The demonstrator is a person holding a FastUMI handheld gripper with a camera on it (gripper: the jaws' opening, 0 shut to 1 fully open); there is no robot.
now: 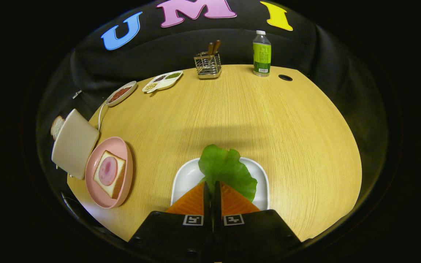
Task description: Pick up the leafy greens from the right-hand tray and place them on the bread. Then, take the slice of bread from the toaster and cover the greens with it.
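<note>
My gripper [212, 187] is shut on the near edge of the leafy green [225, 167], a broad bright-green leaf that fans out just ahead of the fingers over the white square tray [185, 179]. To the left, a pink plate [122, 153] holds a slice of bread [117, 182] topped with a round of ham [108, 171]. Beyond that plate stands a cream toaster [74, 143] with a slice of bread [56, 126] sticking out of its slot.
At the table's far side are a wire utensil holder [207, 65], a green-labelled bottle [261, 54], a divided dish of grains [162, 81] and a small dish of red bits [121, 93]. A cable hole [285, 77] lies near the bottle. Open wooden tabletop [250, 117] spreads ahead.
</note>
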